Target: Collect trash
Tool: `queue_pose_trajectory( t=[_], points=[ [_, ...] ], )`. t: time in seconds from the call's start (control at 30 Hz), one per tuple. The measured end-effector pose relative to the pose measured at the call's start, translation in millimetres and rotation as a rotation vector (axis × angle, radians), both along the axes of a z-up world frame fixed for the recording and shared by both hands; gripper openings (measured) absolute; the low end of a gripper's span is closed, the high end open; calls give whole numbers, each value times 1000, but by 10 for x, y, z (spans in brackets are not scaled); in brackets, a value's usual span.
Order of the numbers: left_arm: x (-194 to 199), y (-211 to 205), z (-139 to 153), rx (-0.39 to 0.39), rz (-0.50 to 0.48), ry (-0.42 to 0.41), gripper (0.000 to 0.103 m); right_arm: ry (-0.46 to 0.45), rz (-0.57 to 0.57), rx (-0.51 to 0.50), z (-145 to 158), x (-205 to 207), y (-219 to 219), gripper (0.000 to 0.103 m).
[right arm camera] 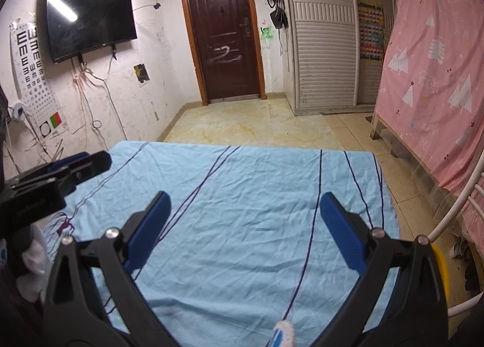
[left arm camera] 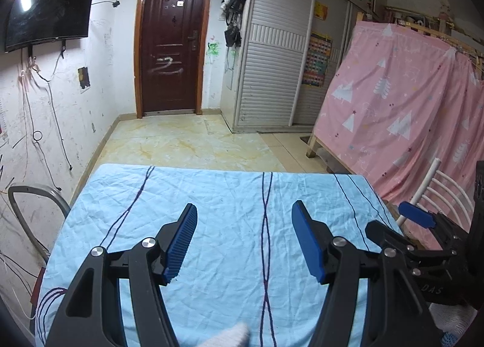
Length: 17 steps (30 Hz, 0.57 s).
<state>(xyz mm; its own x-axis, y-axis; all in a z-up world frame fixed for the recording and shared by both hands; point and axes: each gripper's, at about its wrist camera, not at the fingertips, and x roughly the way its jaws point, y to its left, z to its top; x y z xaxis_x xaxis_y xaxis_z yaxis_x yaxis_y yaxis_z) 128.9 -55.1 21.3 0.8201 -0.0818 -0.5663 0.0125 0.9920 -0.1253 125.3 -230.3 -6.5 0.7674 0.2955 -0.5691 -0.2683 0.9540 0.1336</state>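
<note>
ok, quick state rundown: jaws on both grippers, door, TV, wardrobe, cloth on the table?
left gripper: jaws open, nothing between them
right gripper: jaws open, nothing between them
door: closed
TV: off, screen dark
wardrobe doors: shut
blue cloth: spread flat over the table, wrinkled
pink curtain: drawn across the bed frame

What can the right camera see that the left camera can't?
Only the right wrist view shows the eye chart on the wall and something yellow beside the table.

Only the left wrist view shows the grey chair back left of the table.

Both show the blue tablecloth, the brown door, the black TV, the pink curtain, and both tongs, left and right, open with nothing between them.
</note>
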Motion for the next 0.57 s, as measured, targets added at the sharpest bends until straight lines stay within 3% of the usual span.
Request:
queue_pose_trajectory(
  t=[0.57],
  points=[
    [52, 219, -61, -46, 31, 29, 56, 7, 20, -22, -25, 46, 140, 95]
  ],
)
